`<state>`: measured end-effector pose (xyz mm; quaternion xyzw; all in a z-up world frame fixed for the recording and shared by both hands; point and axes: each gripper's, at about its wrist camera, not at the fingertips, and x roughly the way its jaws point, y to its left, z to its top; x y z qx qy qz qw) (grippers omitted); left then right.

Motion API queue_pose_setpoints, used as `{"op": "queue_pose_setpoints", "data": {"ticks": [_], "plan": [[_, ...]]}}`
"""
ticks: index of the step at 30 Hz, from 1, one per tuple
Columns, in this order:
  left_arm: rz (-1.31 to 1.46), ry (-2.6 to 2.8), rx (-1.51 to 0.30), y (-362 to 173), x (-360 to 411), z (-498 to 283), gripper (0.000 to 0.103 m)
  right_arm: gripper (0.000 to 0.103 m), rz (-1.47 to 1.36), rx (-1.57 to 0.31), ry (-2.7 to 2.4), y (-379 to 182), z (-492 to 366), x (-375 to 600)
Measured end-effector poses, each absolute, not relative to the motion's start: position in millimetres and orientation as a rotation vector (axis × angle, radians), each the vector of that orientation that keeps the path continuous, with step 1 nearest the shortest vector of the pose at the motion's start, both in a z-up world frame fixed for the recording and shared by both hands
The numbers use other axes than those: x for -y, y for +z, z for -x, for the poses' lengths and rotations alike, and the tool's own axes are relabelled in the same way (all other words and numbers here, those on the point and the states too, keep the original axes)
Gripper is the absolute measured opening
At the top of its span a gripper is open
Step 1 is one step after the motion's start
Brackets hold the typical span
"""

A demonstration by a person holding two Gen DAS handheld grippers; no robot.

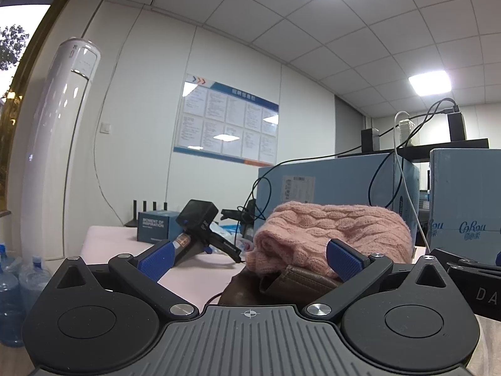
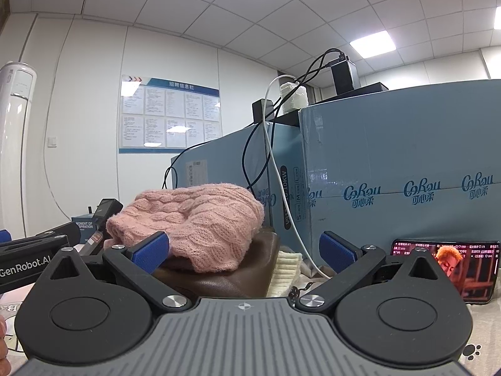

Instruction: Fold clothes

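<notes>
Pink cable-knit sweater (image 1: 332,235) bunched in rounded heap, long axis across view, atop brown leather garment (image 2: 225,269). Heap just ahead of left hand-held gripper (image 1: 250,258), ahead-left of right hand-held gripper (image 2: 244,250). Both level, low over bench (image 1: 194,269), jaws wide, holding nothing.

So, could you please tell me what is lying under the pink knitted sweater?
The pink knitted sweater sits on a brown leather-like garment. Whatever lies beneath that is covered.
</notes>
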<state>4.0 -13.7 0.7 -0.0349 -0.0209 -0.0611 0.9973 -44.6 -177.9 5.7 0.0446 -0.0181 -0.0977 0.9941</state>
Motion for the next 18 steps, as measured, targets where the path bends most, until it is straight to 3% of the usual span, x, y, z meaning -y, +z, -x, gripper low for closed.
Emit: {"op": "queue_pose_setpoints", "data": {"ticks": [18], "plan": [[0.07,-0.123,0.04,0.9,12.9,-4.3,0.103,0.103,-0.09,0.033,-0.191,6.0,44.2,178.7]]}}
